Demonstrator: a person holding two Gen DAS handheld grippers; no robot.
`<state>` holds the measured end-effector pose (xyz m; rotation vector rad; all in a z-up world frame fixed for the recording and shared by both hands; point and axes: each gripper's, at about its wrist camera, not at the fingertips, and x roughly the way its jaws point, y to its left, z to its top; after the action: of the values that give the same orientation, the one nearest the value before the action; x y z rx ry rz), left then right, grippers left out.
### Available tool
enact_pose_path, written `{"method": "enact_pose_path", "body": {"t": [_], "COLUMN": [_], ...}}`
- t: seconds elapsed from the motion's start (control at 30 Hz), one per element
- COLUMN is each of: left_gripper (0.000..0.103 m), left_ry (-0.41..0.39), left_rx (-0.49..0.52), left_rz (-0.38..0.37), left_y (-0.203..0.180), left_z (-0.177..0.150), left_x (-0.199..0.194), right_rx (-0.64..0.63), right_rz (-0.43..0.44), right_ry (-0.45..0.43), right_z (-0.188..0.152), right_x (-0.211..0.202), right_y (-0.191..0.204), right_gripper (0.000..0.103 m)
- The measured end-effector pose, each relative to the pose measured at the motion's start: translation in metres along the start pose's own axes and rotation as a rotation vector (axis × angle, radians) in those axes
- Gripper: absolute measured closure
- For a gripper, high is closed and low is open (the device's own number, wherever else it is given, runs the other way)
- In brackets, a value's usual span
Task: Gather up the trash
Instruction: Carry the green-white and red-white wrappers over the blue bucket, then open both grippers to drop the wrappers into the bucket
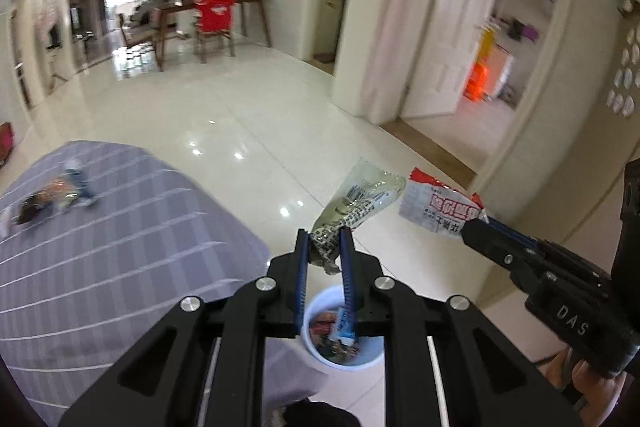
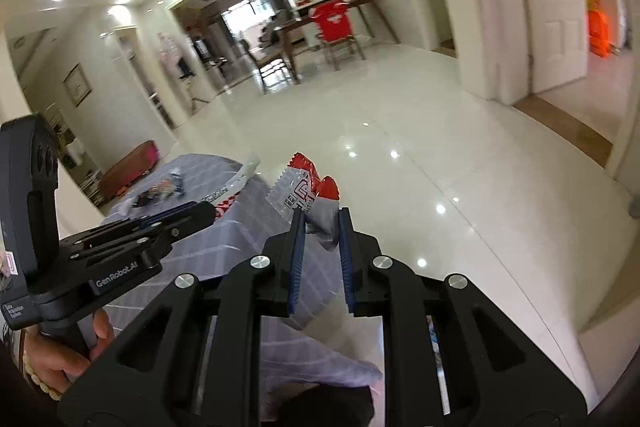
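My left gripper point(image 1: 325, 233) is shut on a clear greenish wrapper with black print point(image 1: 356, 205), held in the air. Straight below it stands a white bin point(image 1: 344, 329) on the floor with wrappers inside. My right gripper point(image 2: 322, 213) is shut on a red and white wrapper point(image 2: 304, 189); in the left wrist view the same red and white wrapper point(image 1: 438, 205) hangs to the right of the clear one, pinched by the right gripper point(image 1: 474, 227). More wrappers point(image 1: 52, 197) lie blurred on the grey striped tablecloth point(image 1: 120, 247).
The table with the tablecloth point(image 2: 256, 239) fills the left, its edge close beside the bin. Glossy white tiled floor point(image 1: 248, 131) stretches ahead to a dining table and a red-covered chair point(image 1: 214, 13). An open white door point(image 1: 440, 39) and doorway stand at the right.
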<state>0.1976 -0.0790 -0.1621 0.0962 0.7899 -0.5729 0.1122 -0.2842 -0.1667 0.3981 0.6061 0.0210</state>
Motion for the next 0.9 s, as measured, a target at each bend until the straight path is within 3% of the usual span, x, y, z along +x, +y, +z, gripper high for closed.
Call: {"method": "enact_pose_path", "body": {"t": [0.33,0.4,0.43,0.47,0.6,0.9], "left_gripper": [0.088,0.088,0.088,0.088,0.088,0.088], "left_ry": [0.093,0.114,0.122,0.131,0.169,0.208], "left_rx": [0.061,0.066,0.069,0.070,0.076,0.095], "left_rz": [-0.024,-0.020,-0.016,-0.014,-0.013,-0.022], "left_y": [-0.047,-0.052,-0.053,-0.054,-0.057,-0.071], "left_z": [-0.008,-0.011,-0.012,-0.013,-0.020,-0.028], "left_x": [0.061,0.072,0.076,0.080,0.098,0.115], "right_rx": [0.090,0.114,0.125,0.129,0.152,0.173], "right_rz": [-0.040,-0.035,-0.051,-0.066,-0.068,-0.077], "right_ry": [0.032,0.054,0.057,0.064,0.099,0.082], "right_z": [-0.014,-0.018,-0.020,-0.023,-0.034,-0.040], "right_x": [0.007,0.017,0.022,0.027,0.036,0.022], "right_y": [-0.063,-0.073,-0.080,-0.086,-0.095,-0.107], "right_gripper": [0.083,0.064,0.037,0.033,0.033,0.033]}}
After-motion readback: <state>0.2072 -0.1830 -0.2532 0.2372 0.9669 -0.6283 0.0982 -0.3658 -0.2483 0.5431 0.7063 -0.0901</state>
